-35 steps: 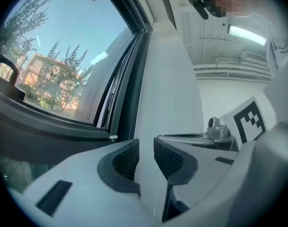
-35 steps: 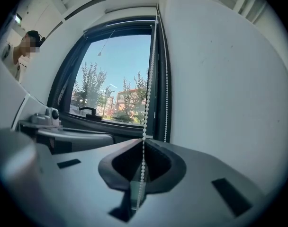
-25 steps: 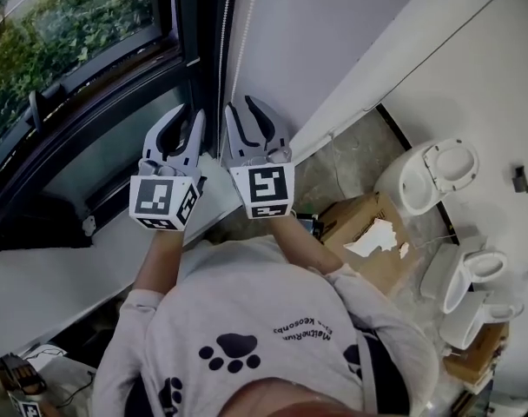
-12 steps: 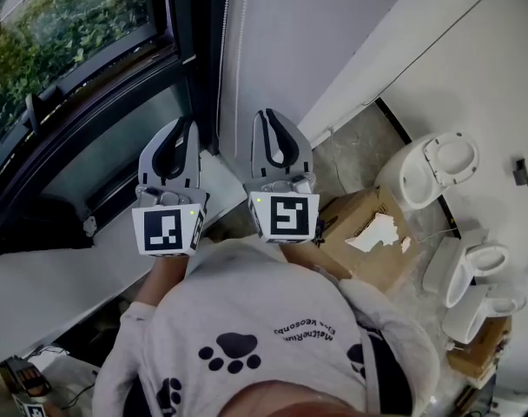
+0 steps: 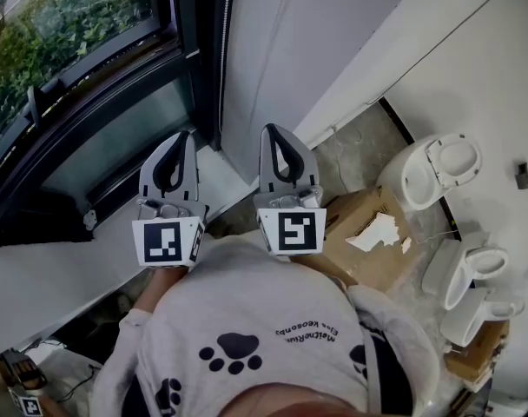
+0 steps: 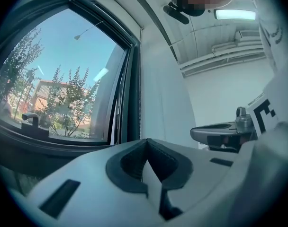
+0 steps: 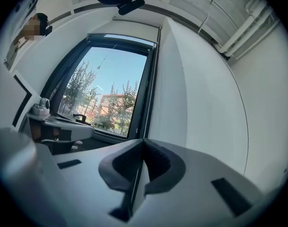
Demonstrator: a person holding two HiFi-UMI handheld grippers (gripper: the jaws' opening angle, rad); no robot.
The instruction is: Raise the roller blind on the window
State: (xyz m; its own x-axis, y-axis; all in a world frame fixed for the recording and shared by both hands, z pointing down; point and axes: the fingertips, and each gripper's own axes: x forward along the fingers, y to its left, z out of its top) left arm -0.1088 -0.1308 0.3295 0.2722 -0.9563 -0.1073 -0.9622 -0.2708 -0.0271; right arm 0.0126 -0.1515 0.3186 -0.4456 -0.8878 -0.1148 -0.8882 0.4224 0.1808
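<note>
The person holds both grippers out in front of the chest, side by side and a little apart, with the jaws pointing away from the body and the marker cubes facing up toward the head. The left gripper (image 5: 182, 137) has its jaws pressed fully together with nothing between the pads, and the right gripper (image 5: 273, 129) is closed to a point in the same way. The left wrist (image 5: 160, 276) shows just behind its cube, with the arm bent in close to the torso.
</note>
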